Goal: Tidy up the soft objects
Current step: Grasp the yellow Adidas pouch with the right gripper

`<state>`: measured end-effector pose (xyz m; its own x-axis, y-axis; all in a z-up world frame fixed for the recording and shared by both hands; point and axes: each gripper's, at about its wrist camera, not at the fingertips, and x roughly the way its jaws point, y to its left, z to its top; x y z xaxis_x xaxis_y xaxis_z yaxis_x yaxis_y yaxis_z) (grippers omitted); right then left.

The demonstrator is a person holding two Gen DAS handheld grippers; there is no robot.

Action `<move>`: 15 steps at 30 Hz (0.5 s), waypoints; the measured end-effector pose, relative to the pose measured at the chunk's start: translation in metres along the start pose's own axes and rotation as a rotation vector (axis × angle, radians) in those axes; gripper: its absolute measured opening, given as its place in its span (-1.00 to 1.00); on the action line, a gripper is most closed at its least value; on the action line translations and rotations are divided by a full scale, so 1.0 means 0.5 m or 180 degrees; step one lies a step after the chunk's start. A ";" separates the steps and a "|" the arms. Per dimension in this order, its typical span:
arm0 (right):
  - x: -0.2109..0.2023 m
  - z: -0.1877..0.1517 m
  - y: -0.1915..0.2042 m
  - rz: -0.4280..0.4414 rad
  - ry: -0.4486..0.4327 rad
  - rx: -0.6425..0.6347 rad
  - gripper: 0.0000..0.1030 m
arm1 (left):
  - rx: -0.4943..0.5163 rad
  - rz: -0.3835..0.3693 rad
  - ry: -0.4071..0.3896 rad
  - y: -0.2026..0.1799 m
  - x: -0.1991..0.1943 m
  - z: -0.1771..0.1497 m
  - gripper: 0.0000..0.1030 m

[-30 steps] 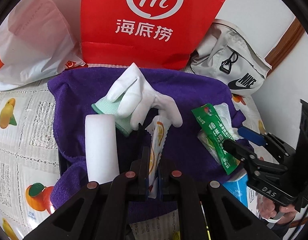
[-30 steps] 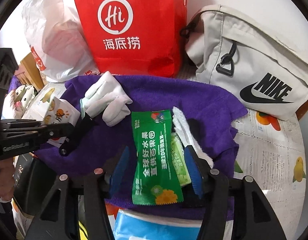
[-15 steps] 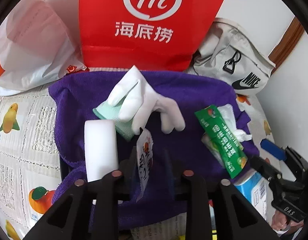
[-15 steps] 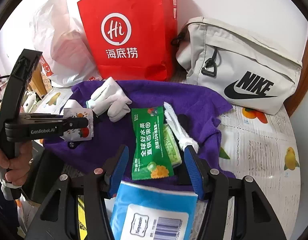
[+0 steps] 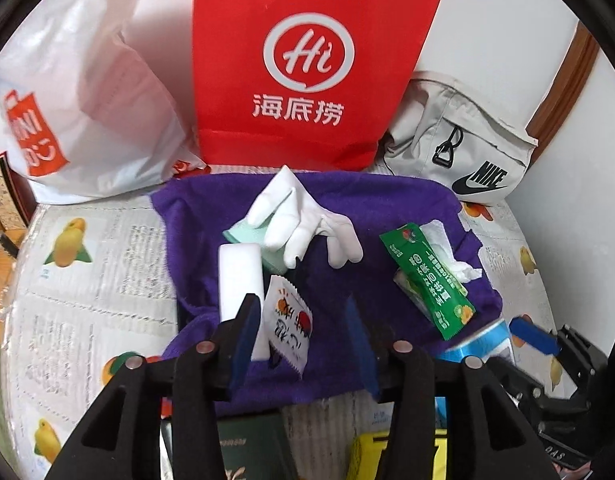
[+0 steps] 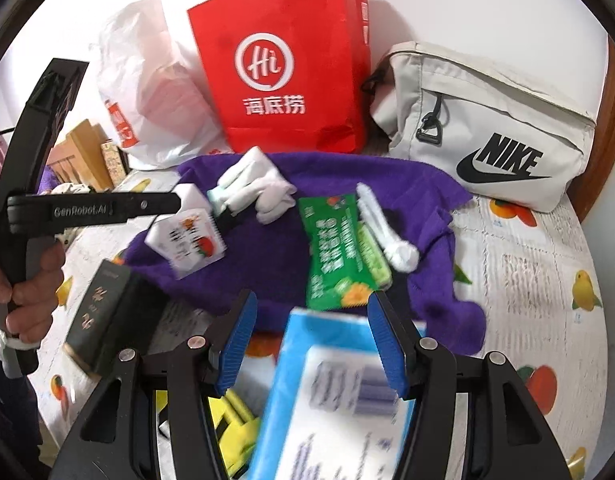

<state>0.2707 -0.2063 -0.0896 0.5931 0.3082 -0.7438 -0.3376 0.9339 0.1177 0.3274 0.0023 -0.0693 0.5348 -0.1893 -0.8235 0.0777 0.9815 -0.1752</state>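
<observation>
While my left gripper (image 5: 303, 332) stands with its blue pads spread wide, one white snack sachet (image 5: 288, 328) printed with fruit lies loose between them on the purple towel (image 5: 387, 208), touching neither pad that I can make out. My right gripper (image 6: 313, 344) is likewise spread, grasping nothing, with one blue tissue pack (image 6: 335, 392) below it; its label is too blurred to read.

On the single towel I count one white glove (image 5: 299, 216) lying over one mint-green sponge (image 5: 247, 236), one white foam block (image 5: 241, 276) just beside the sachet, one green snack packet (image 5: 427, 276) with Chinese writing I cannot read at this size, and one crumpled white tissue (image 5: 447, 248) touching that packet.

Behind the towel stand three bags: one red paper bag (image 5: 303, 68) marked "Hi" and "海底捞", one white plastic bag (image 5: 87, 92) with an orange logo, and one pale pouch (image 6: 495, 128) printed "NIKE". My left gripper's arm reads "GenRobot.AI" in the right wrist view. One dark booklet (image 6: 103, 316) lies on the fruit-printed tablecloth (image 6: 527, 280).
</observation>
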 end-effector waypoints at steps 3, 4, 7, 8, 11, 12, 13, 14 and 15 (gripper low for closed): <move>-0.014 -0.021 0.018 0.0035 0.0027 -0.0041 0.11 | -0.0024 0.0005 -0.0049 0.008 -0.027 -0.014 -0.12; -0.018 -0.029 0.025 0.0044 0.0034 -0.0059 0.11 | -0.0029 0.0021 -0.0065 0.012 -0.038 -0.020 -0.11; -0.028 -0.055 0.054 0.0125 0.0063 -0.0145 0.19 | -0.0080 0.0018 -0.0092 0.023 -0.059 -0.040 -0.09; -0.031 -0.064 0.065 0.0143 0.0061 -0.0185 0.23 | -0.0115 0.0012 -0.0089 0.031 -0.066 -0.049 -0.09; -0.034 -0.095 0.117 0.0227 0.0066 -0.0398 0.40 | -0.0190 0.0017 -0.0073 0.054 -0.082 -0.073 -0.09; -0.033 -0.104 0.134 0.0249 0.0064 -0.0465 0.42 | -0.0203 0.0012 -0.0071 0.060 -0.085 -0.080 -0.09; -0.032 -0.112 0.148 0.0273 0.0063 -0.0528 0.43 | -0.0225 0.0015 -0.0069 0.070 -0.089 -0.089 -0.09; -0.029 -0.120 0.166 0.0285 0.0070 -0.0613 0.43 | -0.0237 0.0029 -0.0068 0.073 -0.091 -0.094 -0.09; -0.025 -0.128 0.180 0.0274 0.0068 -0.0674 0.44 | -0.0243 0.0047 -0.0072 0.080 -0.094 -0.100 -0.09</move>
<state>0.1863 -0.1378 -0.1117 0.5406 0.3791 -0.7510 -0.5336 0.8447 0.0424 0.2632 0.0490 -0.0647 0.5544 -0.1733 -0.8140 0.0057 0.9788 -0.2046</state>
